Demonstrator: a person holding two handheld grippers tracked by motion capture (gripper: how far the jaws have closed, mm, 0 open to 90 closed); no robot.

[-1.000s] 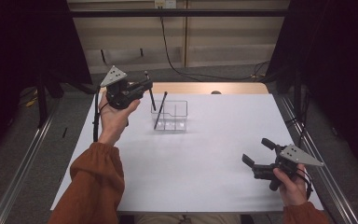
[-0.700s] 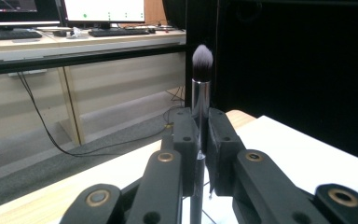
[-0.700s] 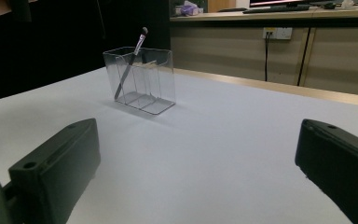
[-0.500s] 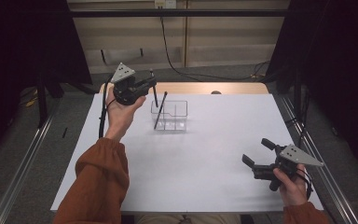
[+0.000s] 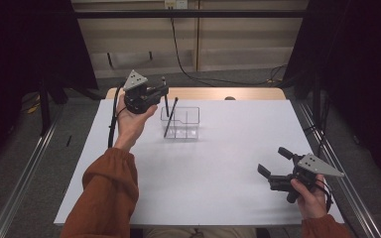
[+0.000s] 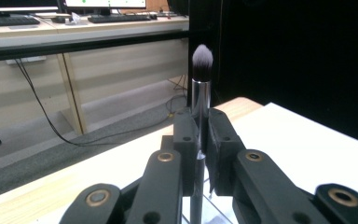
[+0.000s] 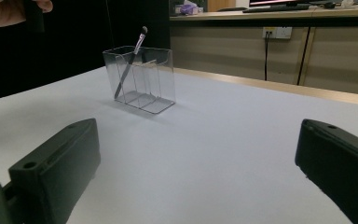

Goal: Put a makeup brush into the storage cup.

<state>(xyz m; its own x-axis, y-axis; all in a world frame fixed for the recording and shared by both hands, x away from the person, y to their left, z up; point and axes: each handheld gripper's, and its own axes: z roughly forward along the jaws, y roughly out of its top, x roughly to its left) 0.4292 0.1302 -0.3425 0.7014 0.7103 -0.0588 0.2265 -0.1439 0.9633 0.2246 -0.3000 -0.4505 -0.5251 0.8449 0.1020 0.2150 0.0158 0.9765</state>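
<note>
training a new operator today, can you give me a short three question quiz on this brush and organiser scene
1. True or false: the left gripper holds a makeup brush with its bristles pointing up.
2. What already leans inside the clear organiser?
A. a spoon
B. a slim dark brush
C. a pair of scissors
3. Fill in: the right gripper, near the table's right edge, has its fingers ____.

Key
1. true
2. B
3. open, with nothing between them
</note>
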